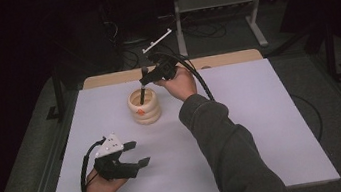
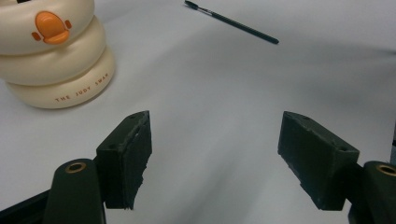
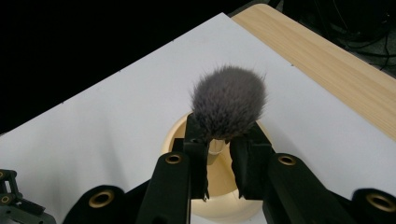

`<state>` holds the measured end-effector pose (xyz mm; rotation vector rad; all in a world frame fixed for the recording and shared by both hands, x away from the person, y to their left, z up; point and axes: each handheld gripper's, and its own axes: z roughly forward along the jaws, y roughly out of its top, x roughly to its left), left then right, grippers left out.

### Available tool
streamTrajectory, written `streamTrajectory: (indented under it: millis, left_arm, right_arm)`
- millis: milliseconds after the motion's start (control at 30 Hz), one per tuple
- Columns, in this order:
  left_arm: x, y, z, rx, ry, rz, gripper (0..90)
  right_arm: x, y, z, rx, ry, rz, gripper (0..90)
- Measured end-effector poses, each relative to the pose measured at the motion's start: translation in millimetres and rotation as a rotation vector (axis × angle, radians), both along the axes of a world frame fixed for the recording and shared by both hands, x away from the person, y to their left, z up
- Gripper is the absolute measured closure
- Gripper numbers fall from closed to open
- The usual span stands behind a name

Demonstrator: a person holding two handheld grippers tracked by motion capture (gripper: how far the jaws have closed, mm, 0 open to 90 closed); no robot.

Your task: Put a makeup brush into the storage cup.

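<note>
Holder [image 2: 53, 56] label reads "THE JUDY SWAN".

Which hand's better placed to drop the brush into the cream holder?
Right. The right gripper already clamps the fluffy brush directly over the cream holder; the left gripper sits open, nearer the person.

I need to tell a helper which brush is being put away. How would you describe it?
On the white table stands a cream ringed pot with an orange duck face. The makeup brush is held over its mouth by the right hand-held gripper. Its fluffy grey head sets it apart from the thin dark brush lying flat.
</note>
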<state>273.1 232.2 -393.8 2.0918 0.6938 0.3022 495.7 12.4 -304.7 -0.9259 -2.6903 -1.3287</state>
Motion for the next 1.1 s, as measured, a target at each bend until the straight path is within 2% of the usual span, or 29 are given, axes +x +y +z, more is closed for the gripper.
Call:
streamTrajectory:
  millis: [67, 100, 167, 200, 233, 533, 600, 733, 767, 800, 900, 933, 1100]
  left_arm:
    - [-0.3, -0.1, 0.0, -0.002, 0.002, 0.002, 25.6]
    - [-0.3, -0.1, 0.0, -0.002, 0.003, 0.002, 25.6]
    - [-0.2, -0.3, -0.1, -0.002, 0.004, 0.002, 25.6]
    - [-0.1, -0.6, -0.3, -0.003, 0.004, 0.001, 25.6]
    - [-0.2, -0.8, -0.4, -0.001, 0.005, 0.001, 25.6]
    - [-0.4, -1.4, -0.8, -0.008, 0.012, 0.004, 25.7]
    - [-0.2, -1.4, -0.7, -0.006, 0.010, 0.003, 25.7]
    - [0.4, -0.7, -0.5, -0.003, 0.004, -0.002, 25.7]
    - [0.8, -0.4, -0.3, 0.000, 0.000, -0.005, 25.8]
    - [0.8, -0.4, -0.3, -0.002, 0.002, -0.004, 25.8]
    - [0.4, -1.3, -0.4, -0.007, 0.006, -0.003, 25.8]
    - [0.0, -1.6, -0.4, -0.007, 0.010, -0.002, 25.9]
    - [0.0, -1.3, 0.1, -0.007, 0.007, -0.001, 25.8]
  right_arm:
    - [0.1, -0.2, -2.2, 0.002, -0.008, 0.007, 75.7]
    - [-1.0, 0.1, -2.3, 0.008, 0.011, 0.001, 75.7]
    - [-0.3, -0.9, -5.3, 0.003, -0.003, 0.007, 75.6]
    - [-1.4, -0.6, -5.8, 0.012, 0.010, 0.002, 75.6]
    - [-0.5, -1.4, -7.8, 0.002, -0.001, 0.008, 75.6]
    - [-1.4, -0.6, -12.1, 0.006, 0.016, 0.002, 75.2]
    - [-0.5, -1.5, -13.3, -0.004, -0.002, 0.006, 74.8]
    - [-2.4, -2.6, -14.3, 0.003, 0.012, -0.008, 70.4]
    - [-1.8, -3.9, -15.8, -0.004, 0.000, -0.005, 68.9]
    - [-2.9, -4.4, -16.1, 0.013, 0.017, -0.009, 67.8]
    - [-3.9, -10.0, -18.7, 0.024, 0.009, -0.017, 62.5]
    - [-5.1, -11.4, -18.5, 0.029, 0.025, -0.024, 60.5]
    - [-9.5, -21.0, -18.8, 0.049, 0.009, -0.032, 56.9]
